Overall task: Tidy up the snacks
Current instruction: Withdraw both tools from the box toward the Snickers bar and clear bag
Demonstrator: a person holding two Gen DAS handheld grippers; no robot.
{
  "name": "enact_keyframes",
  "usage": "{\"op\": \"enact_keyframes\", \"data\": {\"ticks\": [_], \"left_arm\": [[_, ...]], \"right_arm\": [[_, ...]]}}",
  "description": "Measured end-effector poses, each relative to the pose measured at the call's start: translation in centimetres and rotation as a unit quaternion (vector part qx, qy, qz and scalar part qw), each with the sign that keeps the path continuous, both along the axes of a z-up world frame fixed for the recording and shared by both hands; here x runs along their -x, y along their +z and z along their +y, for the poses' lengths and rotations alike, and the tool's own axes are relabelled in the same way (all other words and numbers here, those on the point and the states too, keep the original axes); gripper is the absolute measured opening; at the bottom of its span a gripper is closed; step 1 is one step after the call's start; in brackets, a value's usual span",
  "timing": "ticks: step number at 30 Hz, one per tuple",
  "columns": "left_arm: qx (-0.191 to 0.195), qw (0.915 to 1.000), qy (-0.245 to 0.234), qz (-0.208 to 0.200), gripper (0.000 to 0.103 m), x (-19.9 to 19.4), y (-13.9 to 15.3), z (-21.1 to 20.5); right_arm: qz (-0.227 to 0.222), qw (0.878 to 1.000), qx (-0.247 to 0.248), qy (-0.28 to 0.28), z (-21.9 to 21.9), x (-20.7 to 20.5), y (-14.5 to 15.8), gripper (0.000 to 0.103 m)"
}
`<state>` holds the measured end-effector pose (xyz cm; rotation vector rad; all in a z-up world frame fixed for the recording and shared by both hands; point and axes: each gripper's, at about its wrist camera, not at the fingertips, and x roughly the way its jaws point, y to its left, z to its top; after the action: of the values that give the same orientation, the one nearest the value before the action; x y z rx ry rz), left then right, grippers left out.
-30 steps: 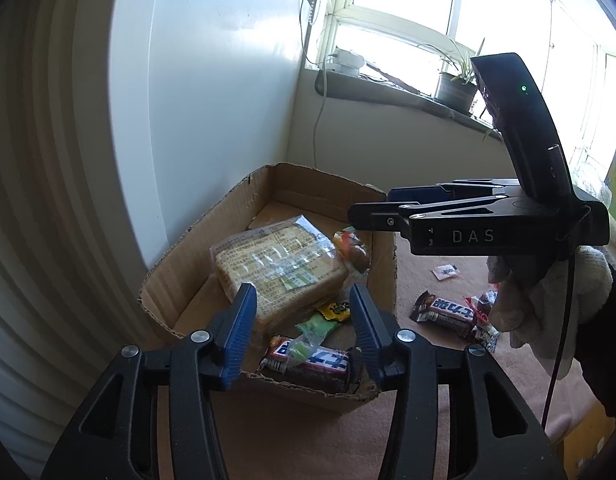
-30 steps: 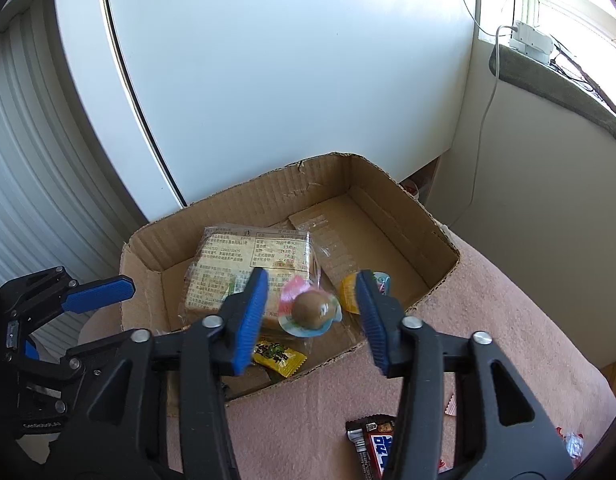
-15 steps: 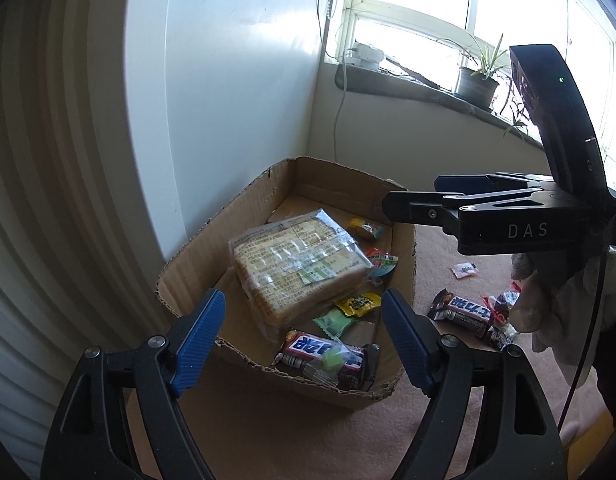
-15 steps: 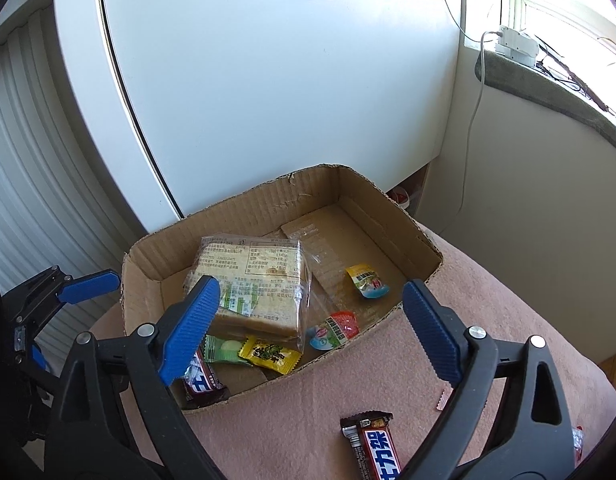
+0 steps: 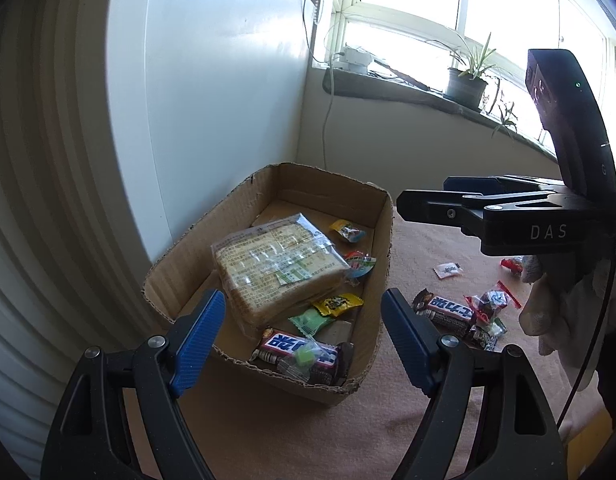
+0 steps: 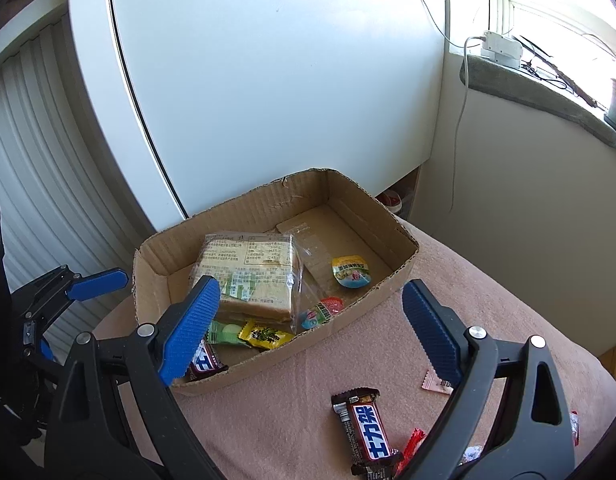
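A cardboard box (image 5: 382,264) (image 6: 392,236) on the pink cloth holds a wrapped bread loaf (image 5: 275,264) (image 6: 247,276), a chocolate bar (image 5: 299,354), a yellow jelly cup (image 6: 351,272), a red-and-blue jelly cup (image 6: 322,310), and yellow (image 6: 265,335) and green (image 5: 312,320) candies. A small clear packet (image 5: 303,358) lies on the bar. My left gripper (image 5: 303,332) hangs open and empty over the box's near end. My right gripper (image 6: 310,328) is also open and empty above the box's front wall. A second chocolate bar (image 6: 366,432) (image 5: 448,310) lies outside on the cloth.
Loose on the cloth right of the box are red-wrapped candies (image 5: 490,302) and a white sachet (image 5: 448,270) (image 6: 438,384). A gloved hand (image 5: 556,300) holds the right gripper. A white panel stands behind the box, and a windowsill with a plant pot (image 5: 466,88) lies beyond.
Both grippers opened wide. The left one dropped the small clear packet onto the chocolate bar in the box. The right one dropped the red-and-blue jelly cup into the box and drew back.
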<state>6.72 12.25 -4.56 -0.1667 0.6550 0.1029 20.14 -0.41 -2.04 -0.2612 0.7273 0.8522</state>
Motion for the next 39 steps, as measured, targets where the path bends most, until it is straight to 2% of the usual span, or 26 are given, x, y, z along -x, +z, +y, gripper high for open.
{"op": "enact_keyframes", "data": {"ticks": [8,14,22,39], "left_arm": [[0.003,0.9998,-0.017,-0.005,0.08,0.3,0.3,-1.6],[0.019,0.9991,-0.038,-0.006,0.08,0.4,0.2,-3.4],[0.04,0.9961,-0.079,0.007,0.08,0.1,-0.9,-6.9],[0.061,0.9902,-0.118,0.042,0.08,-1.8,-2.9,-10.8]], "right_arm": [[0.003,1.0,-0.019,-0.016,-3.2,0.7,0.7,0.095],[0.028,0.998,-0.037,-0.033,-7.1,0.6,0.6,0.095],[0.07,0.996,-0.036,-0.036,-10.6,0.5,-1.0,0.095],[0.092,0.991,-0.017,-0.097,-15.8,0.5,-4.7,0.094]]}}
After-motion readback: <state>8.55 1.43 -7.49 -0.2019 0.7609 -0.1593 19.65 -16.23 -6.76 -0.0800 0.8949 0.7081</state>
